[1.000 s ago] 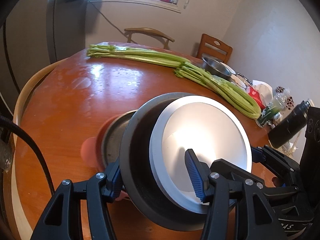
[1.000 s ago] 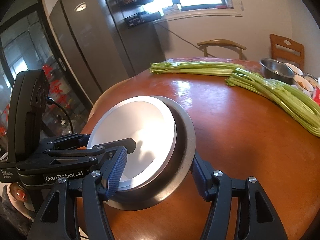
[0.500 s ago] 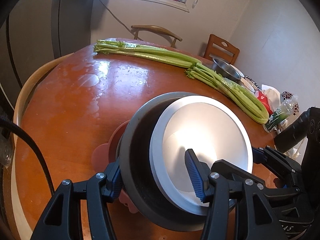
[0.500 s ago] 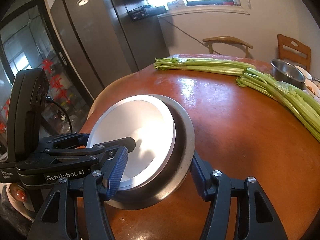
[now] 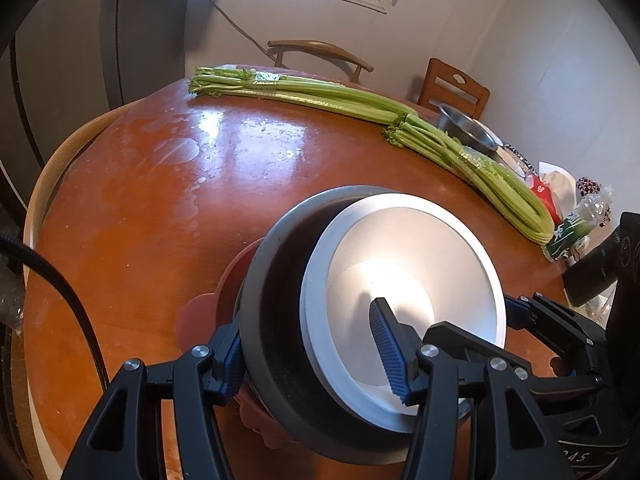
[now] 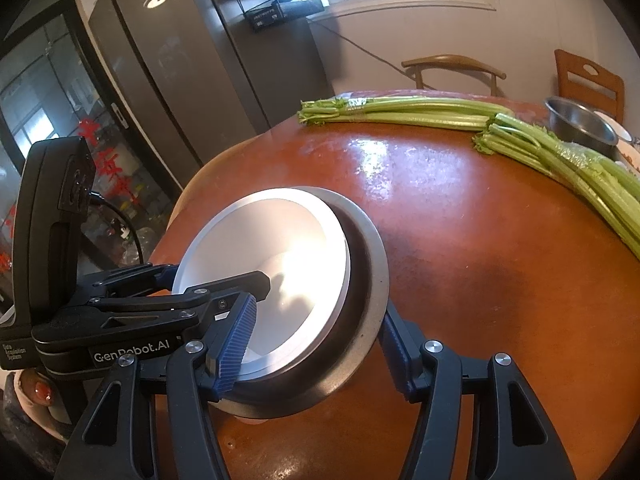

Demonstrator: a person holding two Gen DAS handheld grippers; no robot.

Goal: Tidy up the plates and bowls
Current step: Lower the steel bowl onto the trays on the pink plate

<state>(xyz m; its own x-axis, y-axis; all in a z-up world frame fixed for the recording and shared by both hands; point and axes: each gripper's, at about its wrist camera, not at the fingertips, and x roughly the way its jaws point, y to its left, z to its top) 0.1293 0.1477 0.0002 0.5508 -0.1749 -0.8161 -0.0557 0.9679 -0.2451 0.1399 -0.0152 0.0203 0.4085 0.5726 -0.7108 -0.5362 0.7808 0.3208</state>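
A white bowl (image 5: pixel 416 280) sits nested in a dark grey bowl (image 5: pixel 272 320), tilted. Both grippers hold this stack from opposite sides. My left gripper (image 5: pixel 312 356) is shut on the stack, one blue pad inside the white bowl, the other outside the grey rim. My right gripper (image 6: pixel 316 344) is shut on the same stack, with the white bowl (image 6: pixel 268 264) in the grey bowl (image 6: pixel 372 276) here too. A reddish-brown bowl (image 5: pixel 224 292) lies under the stack on the table (image 5: pixel 160 208).
Two long celery bunches (image 5: pixel 360 116) lie across the far table. A steel bowl (image 5: pixel 468 132), packets and a bottle (image 5: pixel 576 228) stand at the right edge. Chairs stand behind the table. A fridge (image 6: pixel 180 80) stands at the left.
The stack has come down over the reddish-brown bowl, hiding the steel dish that showed inside it. Both grippers stay shut on the stack.
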